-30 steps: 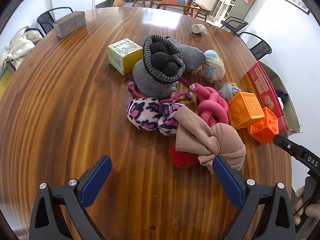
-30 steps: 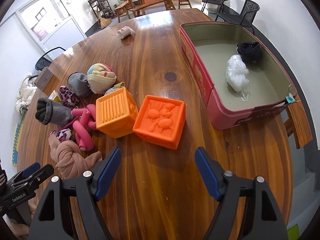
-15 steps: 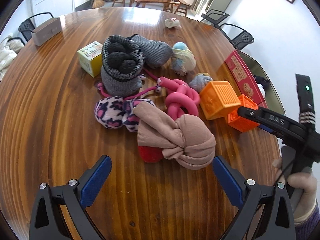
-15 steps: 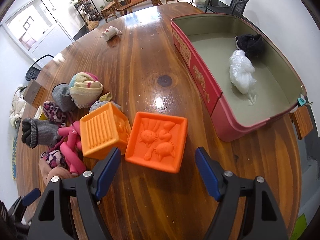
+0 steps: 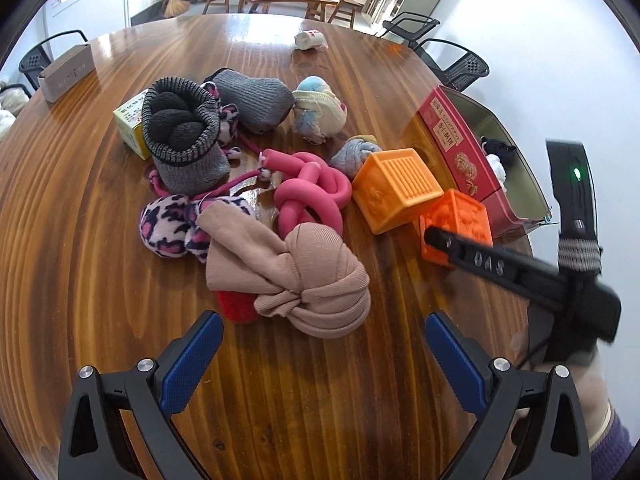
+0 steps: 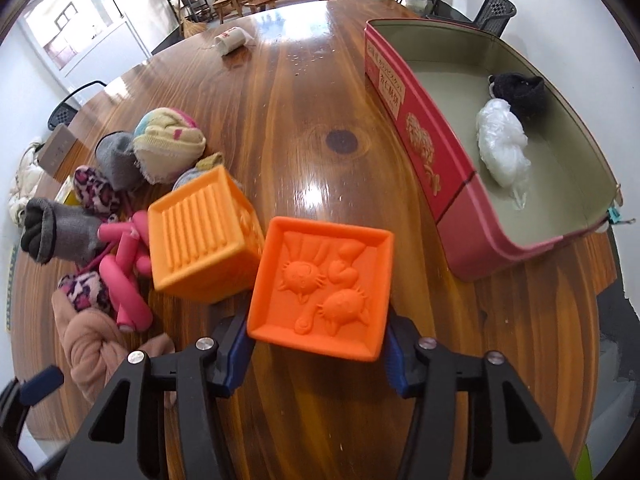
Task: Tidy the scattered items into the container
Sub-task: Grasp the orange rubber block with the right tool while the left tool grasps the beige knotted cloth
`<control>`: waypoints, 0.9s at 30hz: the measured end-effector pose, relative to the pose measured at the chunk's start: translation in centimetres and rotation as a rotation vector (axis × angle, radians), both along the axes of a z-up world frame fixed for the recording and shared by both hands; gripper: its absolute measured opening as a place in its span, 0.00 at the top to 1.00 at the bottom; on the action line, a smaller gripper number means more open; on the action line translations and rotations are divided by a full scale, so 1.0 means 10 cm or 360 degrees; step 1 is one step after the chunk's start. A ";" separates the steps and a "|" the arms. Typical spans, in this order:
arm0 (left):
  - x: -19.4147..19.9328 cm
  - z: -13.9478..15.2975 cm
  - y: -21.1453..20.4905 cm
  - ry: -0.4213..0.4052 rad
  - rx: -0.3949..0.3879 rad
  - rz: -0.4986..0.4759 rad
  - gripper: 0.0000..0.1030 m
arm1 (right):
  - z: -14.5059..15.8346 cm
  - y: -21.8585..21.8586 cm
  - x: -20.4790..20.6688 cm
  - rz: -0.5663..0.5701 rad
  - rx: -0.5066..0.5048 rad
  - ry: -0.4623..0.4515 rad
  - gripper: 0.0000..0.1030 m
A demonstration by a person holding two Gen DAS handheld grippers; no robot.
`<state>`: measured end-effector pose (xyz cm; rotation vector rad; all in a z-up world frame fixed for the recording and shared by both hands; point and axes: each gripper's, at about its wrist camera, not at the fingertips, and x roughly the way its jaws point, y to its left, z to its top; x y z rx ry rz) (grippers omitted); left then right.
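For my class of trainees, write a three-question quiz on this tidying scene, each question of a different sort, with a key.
1. True or false: the right hand-held gripper is closed on the darker orange cube.
2. Which is already inside the red tin? A) a pink knotted tube B) a white plastic bag C) a leopard-print pouch
3. Fill in: the left hand-held gripper stands open just short of the beige knotted ______.

Key: 1 true; 2 B; 3 headband.
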<state>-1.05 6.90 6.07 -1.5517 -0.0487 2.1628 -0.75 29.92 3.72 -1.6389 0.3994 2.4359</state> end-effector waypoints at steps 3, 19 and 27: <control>-0.02 0.02 0.04 0.0012 -0.0002 0.0013 0.01 | 0.01 0.00 0.18 0.0020 -0.0010 -0.0005 0.43; -0.11 -0.16 0.27 0.0148 -0.0169 0.0067 0.39 | 0.06 0.09 1.03 0.0034 -0.0005 -0.0030 0.43; 0.00 -0.08 0.12 0.0131 -0.0082 0.0108 0.54 | 0.14 0.16 1.21 0.0061 -0.0029 -0.0006 0.43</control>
